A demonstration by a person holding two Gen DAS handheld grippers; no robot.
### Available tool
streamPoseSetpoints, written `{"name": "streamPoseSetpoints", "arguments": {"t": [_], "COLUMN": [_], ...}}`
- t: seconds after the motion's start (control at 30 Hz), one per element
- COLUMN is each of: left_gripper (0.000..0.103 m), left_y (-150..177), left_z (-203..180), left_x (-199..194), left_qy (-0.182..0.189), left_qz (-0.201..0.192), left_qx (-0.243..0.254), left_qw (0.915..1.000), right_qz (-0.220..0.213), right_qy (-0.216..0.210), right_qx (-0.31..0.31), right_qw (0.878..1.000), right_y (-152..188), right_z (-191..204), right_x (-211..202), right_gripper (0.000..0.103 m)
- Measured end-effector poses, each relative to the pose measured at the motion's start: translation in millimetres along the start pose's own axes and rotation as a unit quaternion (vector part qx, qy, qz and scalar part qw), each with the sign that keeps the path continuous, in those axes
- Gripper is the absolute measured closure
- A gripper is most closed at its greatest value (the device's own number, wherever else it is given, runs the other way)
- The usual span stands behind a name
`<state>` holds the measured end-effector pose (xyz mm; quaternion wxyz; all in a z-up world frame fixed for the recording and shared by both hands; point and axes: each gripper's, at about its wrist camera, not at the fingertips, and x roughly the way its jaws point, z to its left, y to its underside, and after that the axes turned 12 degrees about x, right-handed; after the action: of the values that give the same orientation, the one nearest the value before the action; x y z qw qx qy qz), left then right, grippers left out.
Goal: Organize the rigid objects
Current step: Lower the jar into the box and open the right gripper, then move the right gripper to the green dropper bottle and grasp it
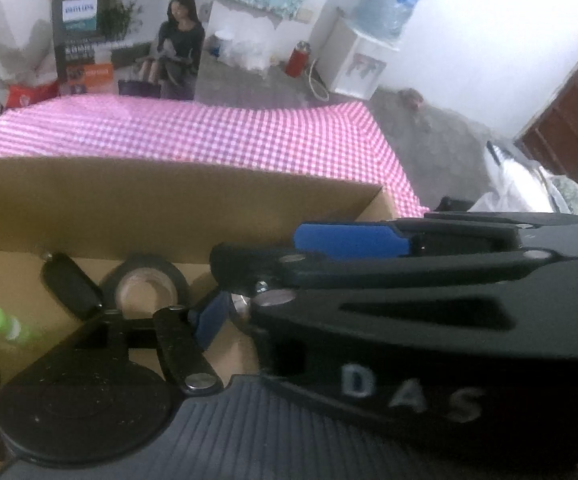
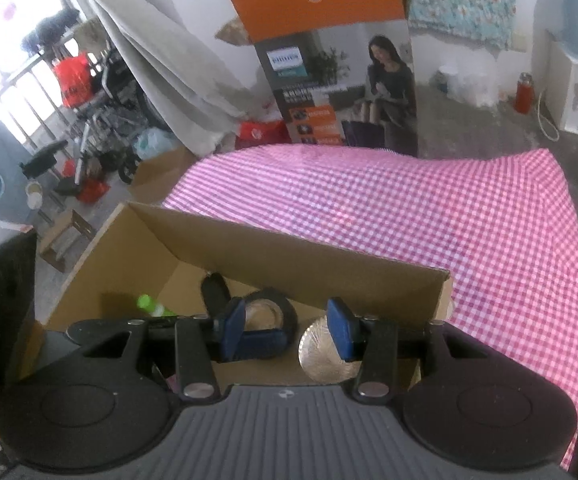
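While both sets of fingers hang over the cardboard box [image 2: 297,258], I'd lower slowly: my right gripper [image 2: 289,328] is part-open, empty, tape roll [image 2: 269,314] and silver disc [image 2: 323,356] just beyond; my left gripper [image 1: 249,280] gapes, holding nothing I can see.

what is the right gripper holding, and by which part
Nothing: the right gripper is open over the cardboard box, no object between its pads.
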<state>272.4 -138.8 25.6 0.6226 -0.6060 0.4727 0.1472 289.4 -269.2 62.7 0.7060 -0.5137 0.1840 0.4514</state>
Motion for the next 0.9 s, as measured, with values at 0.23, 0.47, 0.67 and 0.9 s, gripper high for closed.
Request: {"name": "streamPoseSetpoints", "arguments": {"t": [0.23,0.47,0.67,0.9], "left_gripper": [0.022,0.011,0.011,0.011], "left_y": [21.8,84.6,148.0,193.9], "left_z": [-12.3,-23.0,-13.3,-1.4], "left_x": [-59.7,-124.6,-158.3,-167.6], "left_qy": [-0.009,-0.054,-0.075,-0.127], "left_qz": [-0.060,-0.133,-0.145,-0.150], "left_qx": [0.024,0.053,0.025,0.026], "left_qw": [0.9979,0.9882,0.9863,0.9801], "right_qz": [-0.064,-0.128,-0.132,-0.083], "right_qy": [-0.046,-0.144,-0.182,-0.196], "right_qx": [0.013,0.091,0.126,0.116], "right_qw": [0.997,0.977,0.966,0.970], "right_y": [25.0,88.6,136.4,165.8], "right_z": [9.6,-2.5,-7.5,18.7], "right_x": [-58.7,-111.8,-129.0,-107.5], "right_gripper": [0.050,0.050,0.048,0.047]}}
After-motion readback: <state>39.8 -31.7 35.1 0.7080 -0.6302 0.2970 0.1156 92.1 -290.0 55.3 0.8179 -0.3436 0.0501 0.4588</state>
